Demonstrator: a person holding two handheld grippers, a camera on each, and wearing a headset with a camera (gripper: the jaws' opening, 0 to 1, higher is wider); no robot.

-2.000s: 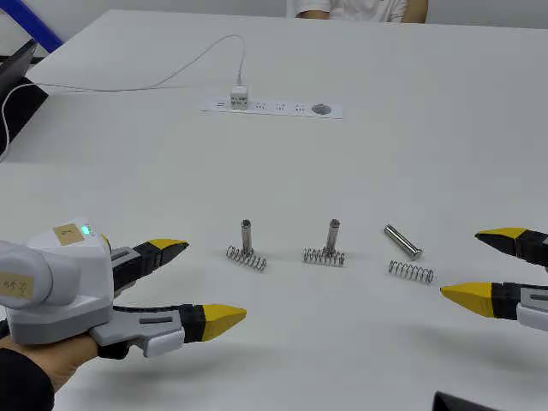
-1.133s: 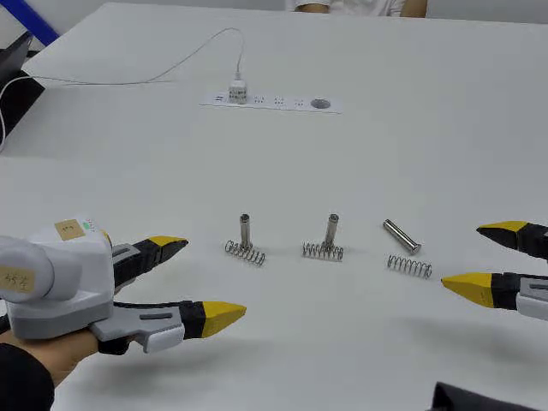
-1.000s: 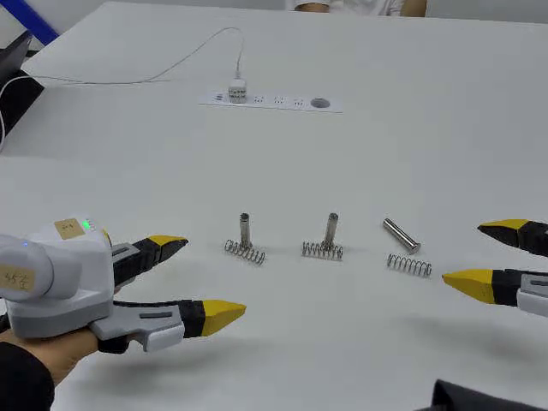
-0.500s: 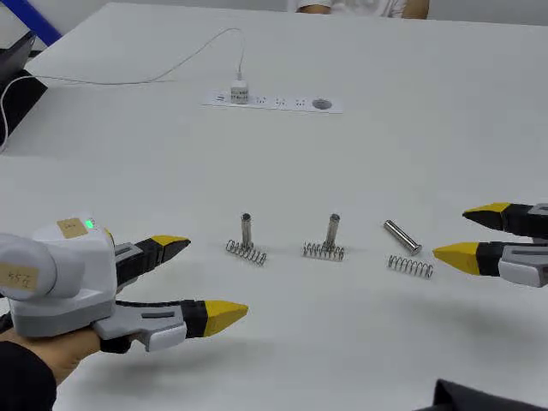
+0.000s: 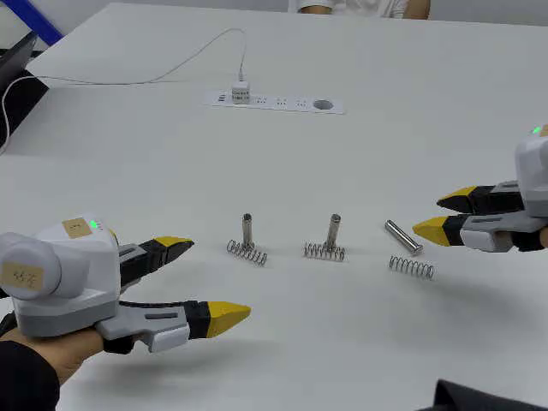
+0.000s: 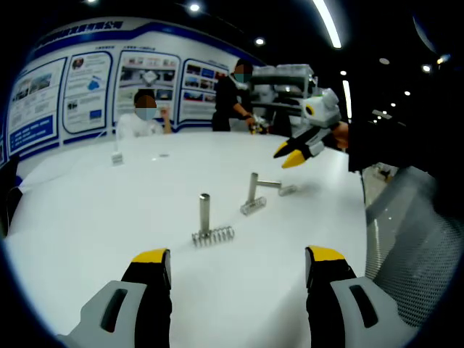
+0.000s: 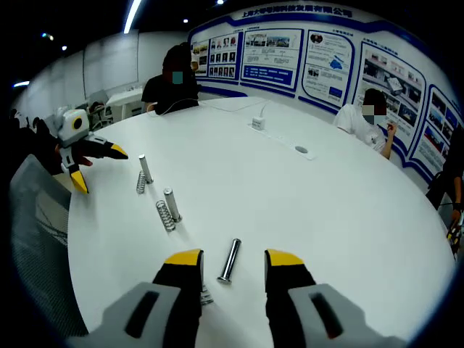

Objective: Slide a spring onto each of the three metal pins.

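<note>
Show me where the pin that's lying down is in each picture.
Head view: lying pin, right of centre, near the right gripper.
Left gripper view: the pin, far off, right of centre.
Right gripper view: the pin, low centre, between the jaws.
Shared landmark: the middle upright pin beside it.

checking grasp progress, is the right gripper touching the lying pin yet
Apart: in the right gripper view, table shows between the right gripper and lying pin.

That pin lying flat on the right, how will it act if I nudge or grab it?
The lying pin is a smooth, shiny cylinder on its side, so it will probably roll if nudged sideways. Its polished surface may slip between the right tongs. It looks solid and stiff, unlike the spring beside it.
</note>
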